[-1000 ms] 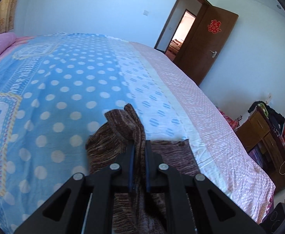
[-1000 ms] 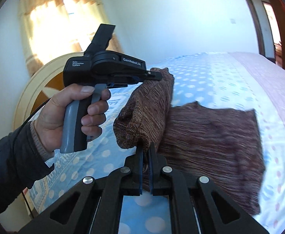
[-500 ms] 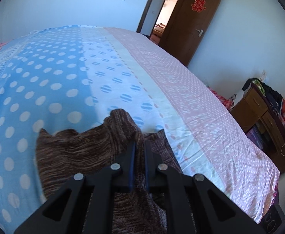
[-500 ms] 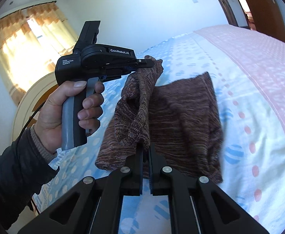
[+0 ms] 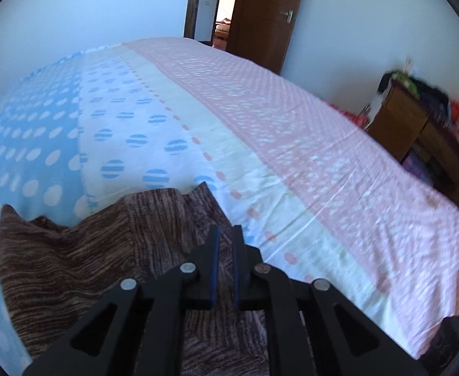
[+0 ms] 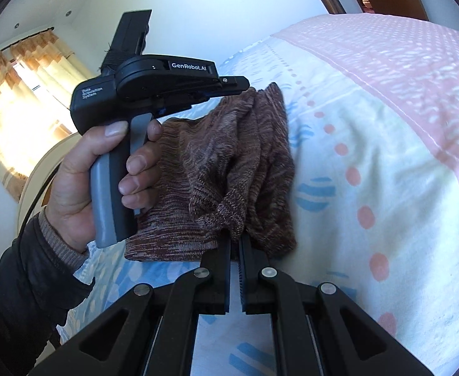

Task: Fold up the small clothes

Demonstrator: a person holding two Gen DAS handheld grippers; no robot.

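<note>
A small brown knitted garment (image 5: 82, 257) lies partly folded on the bed and also shows in the right wrist view (image 6: 229, 169). My left gripper (image 5: 224, 235) is shut on one corner of it, low over the sheet; its black body (image 6: 166, 87) shows in the right wrist view, held in a hand. My right gripper (image 6: 235, 241) is shut on the garment's near corner. The edge between the two grippers is folded over onto the rest of the garment.
The bed has a sheet (image 5: 110, 131) with blue dots and a pink dotted band (image 5: 292, 116). A brown door (image 5: 267, 12) stands open beyond the bed. A wooden dresser (image 5: 424, 138) with clutter stands to the right. A curtained window (image 6: 16, 100) is behind the left hand.
Both grippers have carried the held edge of the garment across toward the pink side and down, so the fold now lies lower over the rest of the garment.
</note>
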